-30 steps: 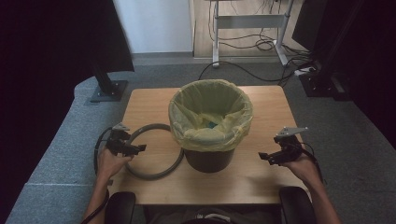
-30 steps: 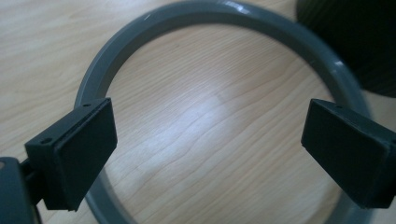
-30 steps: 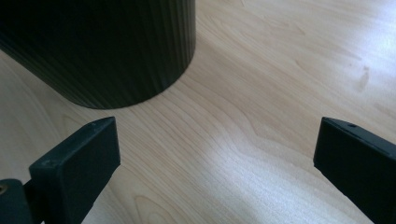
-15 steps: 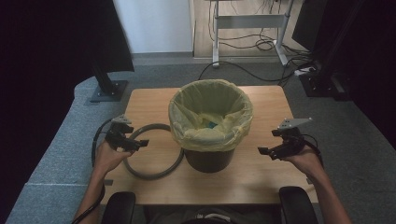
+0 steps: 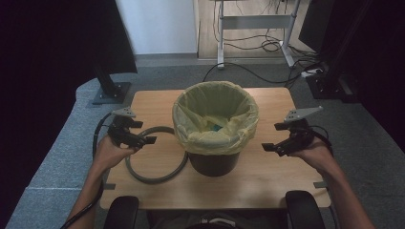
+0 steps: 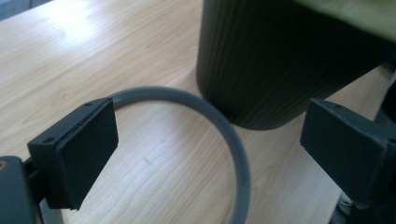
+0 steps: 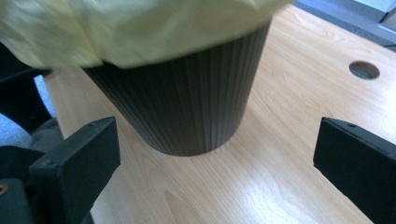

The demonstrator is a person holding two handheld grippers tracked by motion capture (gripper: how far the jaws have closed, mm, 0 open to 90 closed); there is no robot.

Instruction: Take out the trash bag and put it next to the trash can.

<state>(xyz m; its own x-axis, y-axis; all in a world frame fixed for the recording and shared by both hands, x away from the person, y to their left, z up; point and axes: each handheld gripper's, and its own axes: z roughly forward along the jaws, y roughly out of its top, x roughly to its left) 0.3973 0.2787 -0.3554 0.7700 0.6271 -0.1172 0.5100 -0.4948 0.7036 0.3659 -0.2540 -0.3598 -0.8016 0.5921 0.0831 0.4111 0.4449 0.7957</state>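
I have the dark ribbed bin (image 5: 213, 162) with its yellow liner (image 5: 215, 121) at the middle of the table (image 5: 267, 176), and the grey ring (image 5: 156, 176) lies flat just beside its left base. My left gripper (image 5: 143, 140) hangs above the ring and my right gripper (image 5: 270, 147) hangs beside the bin, both with jaws spread wide on nothing.

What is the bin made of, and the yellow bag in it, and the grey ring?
The bin looks like dark ribbed plastic, matte, with fine upright grooves. The yellow bag seems to be thin plastic film: it crinkles and folds over the rim. The grey ring looks smooth, probably plastic or rubber; I can't tell which.
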